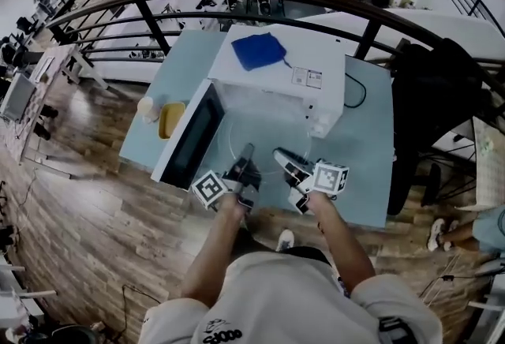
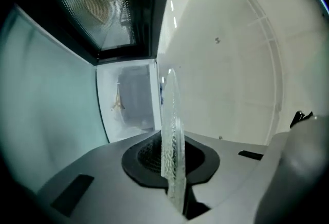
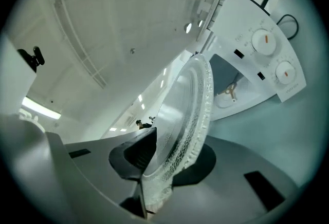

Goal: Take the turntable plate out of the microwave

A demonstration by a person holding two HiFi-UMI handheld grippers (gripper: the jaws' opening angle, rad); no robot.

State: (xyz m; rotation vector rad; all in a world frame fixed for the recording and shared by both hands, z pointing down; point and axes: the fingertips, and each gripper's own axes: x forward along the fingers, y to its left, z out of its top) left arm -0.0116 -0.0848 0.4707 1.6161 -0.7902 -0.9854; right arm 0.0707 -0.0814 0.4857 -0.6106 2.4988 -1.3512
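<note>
The clear glass turntable plate hangs in front of the open white microwave, outside its cavity. My left gripper is shut on its near left rim, my right gripper on its near right rim. In the left gripper view the plate stands edge-on, pinched between the dark pads of that gripper. In the right gripper view the patterned rim of the plate sits tilted between the pads of that gripper. The bare drive hub shows on the cavity floor.
The microwave door swings out to the left. A blue cloth lies on the microwave top. A yellow item and a pale cup stand on the light blue table at the left. Two knobs face the right gripper.
</note>
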